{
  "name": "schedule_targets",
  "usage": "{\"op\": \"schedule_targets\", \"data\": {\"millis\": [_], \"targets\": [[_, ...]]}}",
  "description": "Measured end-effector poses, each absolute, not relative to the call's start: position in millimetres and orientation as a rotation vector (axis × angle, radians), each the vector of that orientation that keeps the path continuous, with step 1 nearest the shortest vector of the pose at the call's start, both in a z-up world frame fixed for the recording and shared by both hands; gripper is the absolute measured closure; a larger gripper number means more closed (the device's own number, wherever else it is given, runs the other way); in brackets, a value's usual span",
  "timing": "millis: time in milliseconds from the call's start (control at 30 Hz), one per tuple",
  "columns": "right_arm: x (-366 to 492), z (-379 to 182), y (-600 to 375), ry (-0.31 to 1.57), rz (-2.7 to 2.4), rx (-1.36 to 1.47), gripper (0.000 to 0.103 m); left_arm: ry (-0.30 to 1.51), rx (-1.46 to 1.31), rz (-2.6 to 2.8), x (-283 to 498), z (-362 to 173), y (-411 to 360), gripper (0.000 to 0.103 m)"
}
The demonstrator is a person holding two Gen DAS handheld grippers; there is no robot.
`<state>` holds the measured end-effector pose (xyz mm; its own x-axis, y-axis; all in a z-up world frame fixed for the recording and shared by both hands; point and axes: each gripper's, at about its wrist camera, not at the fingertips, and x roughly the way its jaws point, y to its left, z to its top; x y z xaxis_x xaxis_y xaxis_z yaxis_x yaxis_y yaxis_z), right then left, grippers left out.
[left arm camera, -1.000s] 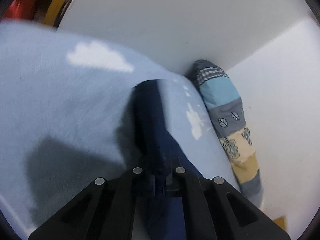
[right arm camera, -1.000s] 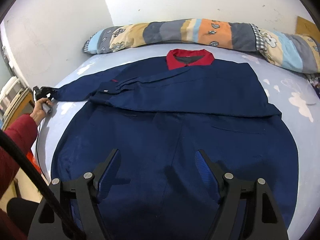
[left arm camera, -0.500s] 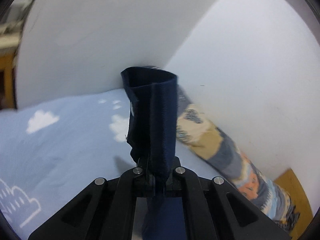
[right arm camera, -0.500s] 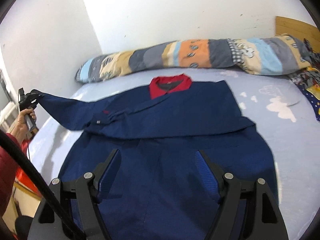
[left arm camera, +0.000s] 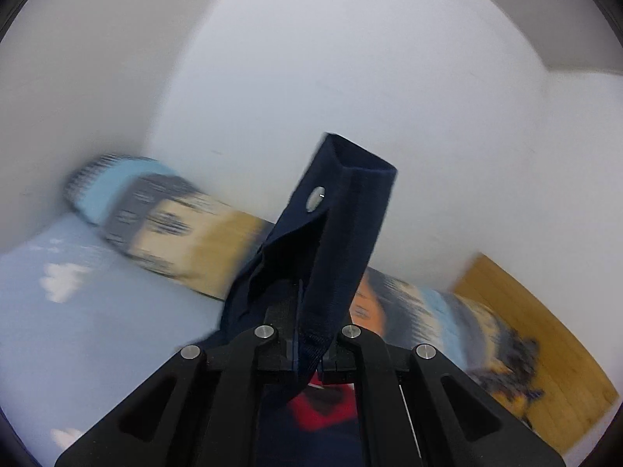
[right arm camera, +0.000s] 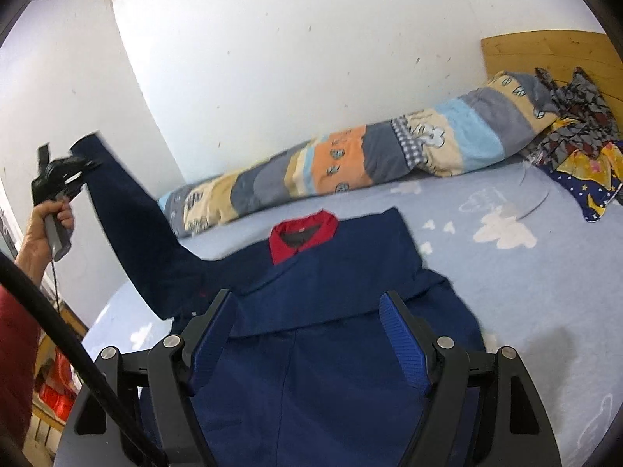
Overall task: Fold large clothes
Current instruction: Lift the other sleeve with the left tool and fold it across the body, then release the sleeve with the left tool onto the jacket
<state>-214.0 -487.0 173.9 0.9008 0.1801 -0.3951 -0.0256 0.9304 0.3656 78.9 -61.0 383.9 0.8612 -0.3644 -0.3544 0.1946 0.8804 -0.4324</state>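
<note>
Fingers (left arm camera: 311, 346) of the left gripper (left arm camera: 307, 354) are clamped on the cuff (left arm camera: 342, 210) of the sleeve (right arm camera: 140, 241), which stands up from them toward the frame's upper centre, a snap (left arm camera: 316, 197) showing on its flap. Seen from the right wrist, that gripper (right arm camera: 83, 169) sits at the left edge in a hand (right arm camera: 46, 222), high above the bed (right arm camera: 525, 292), with bare wall behind and clear air around it. Right gripper (right arm camera: 311, 346) fingers stand wide apart at the frame's bottom with nothing between them, over the jacket (right arm camera: 331, 330). It lies flat on the bed, long axis running from the frame's bottom up to the red collar (right arm camera: 303, 235), which points at the pillow (right arm camera: 370, 155) along the wall. The sleeve runs diagonally from the shoulder up to the upper left. A second ago the sleeve lay stretched low on the sheet at the left; it has since been lifted well off it, and the right gripper has risen a little. Other clothes (right arm camera: 576, 132) sit at the upper right, by the headboard (right arm camera: 518, 50).
</note>
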Motion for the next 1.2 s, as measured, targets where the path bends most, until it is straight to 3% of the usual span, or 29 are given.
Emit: {"op": "schedule_targets", "data": {"millis": [167,400,567,633,667,733,833,967,1200], "targets": [[-223,178,-501,0.411,0.08,0.392,0.022,0.57,-0.322,-0.493,78,332,-207,0.099],[-228,183,-512,0.382,0.063,0.407,0.022,0.816,-0.192,-0.599,54,169,-372,0.098],[-231,186,-512,0.375,0.069,0.405,0.022,1.006,-0.067,-0.555,46,54,-417,0.095],[-232,186,-513,0.376,0.077,0.413,0.022,0.998,-0.025,-0.561,30,50,-424,0.083],[-233,187,-514,0.374,0.079,0.41,0.022,0.99,-0.017,-0.574,28,52,-423,0.061],[-235,189,-516,0.367,0.073,0.409,0.022,0.95,0.015,-0.576,26,74,-419,0.033],[-237,191,-522,0.349,0.05,0.423,0.022,0.813,0.019,-0.542,22,120,-388,0.016],[-235,188,-529,0.357,0.006,0.44,0.022,0.784,0.056,-0.421,38,141,-339,0.015],[-230,180,-538,0.389,-0.034,0.469,0.022,0.875,0.091,-0.255,43,97,-271,0.015]]}}
